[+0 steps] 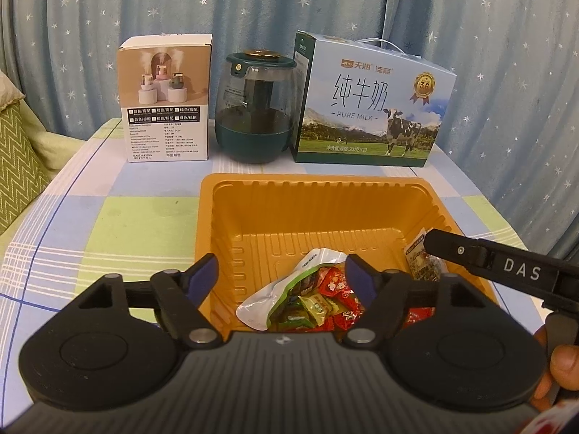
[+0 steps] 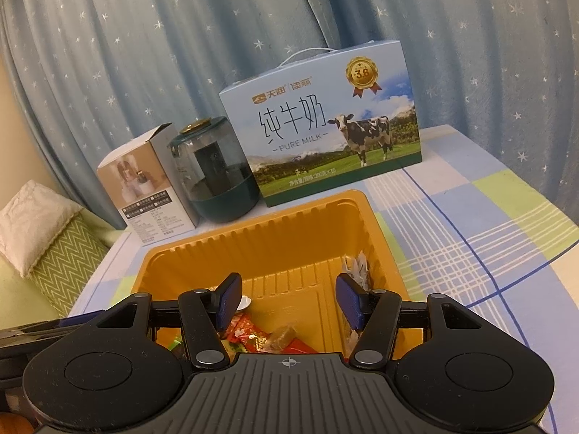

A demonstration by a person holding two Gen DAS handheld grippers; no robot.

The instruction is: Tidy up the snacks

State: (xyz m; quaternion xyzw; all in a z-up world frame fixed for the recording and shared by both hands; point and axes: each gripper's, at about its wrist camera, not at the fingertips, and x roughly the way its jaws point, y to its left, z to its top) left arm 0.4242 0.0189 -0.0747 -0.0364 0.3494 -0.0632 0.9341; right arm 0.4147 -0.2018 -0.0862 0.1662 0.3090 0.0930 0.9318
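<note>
An orange plastic tray stands on the checked cloth. In its near part lie a white and green pouch, red wrapped candies and green ones. A small packet leans on the tray's right wall. My left gripper hangs open above the pile, with nothing between its blue pads. One black finger of the right gripper reaches in from the right, next to the small packet. In the right wrist view my right gripper is open over the tray, above the candies and empty.
Behind the tray stand a humidifier box, a dark green humidifier and a blue milk carton, in front of a starred curtain. A green zigzag cushion lies off the table's left edge. A person's fingers show at the right.
</note>
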